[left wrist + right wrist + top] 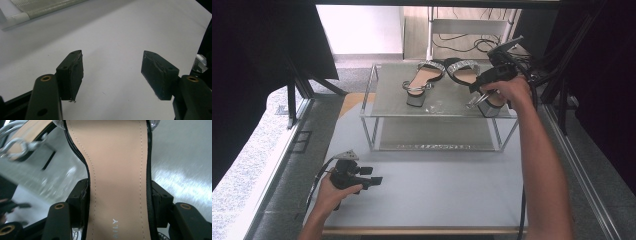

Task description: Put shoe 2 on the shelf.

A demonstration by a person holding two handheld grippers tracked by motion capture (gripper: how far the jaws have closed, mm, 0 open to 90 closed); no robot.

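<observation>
- Right, the right hand-held gripper [490, 79] is up at the top tier of the two-level metal shoe rack [387, 107], at its right end, and its jaws are clamped on a black block-heeled sandal with a tan insole and a glittery silver strap [464, 72].
- In the right gripper view that black sandal [120, 177] runs straight up between the two black jaws; the pads press on the sole's edges on both sides, at the narrow waist of the insole, near the heel end.
- From above, the toe of the held sandal points away toward the back of the rack, while the heel sits under the person's right hand [507, 92].
- Just to its left, the matching second sandal with a silver chain ankle strap [422, 80] stands on the same top shelf; the two look close together at the toes.
- Down at the near left, the left hand-held gripper [373, 180] is low over the white surface [437, 190], well apart from the rack.
- In the left gripper view its jaws stand wide apart with nothing between the fingertips [73, 72], just bare white surface [112, 37] beyond them.
</observation>
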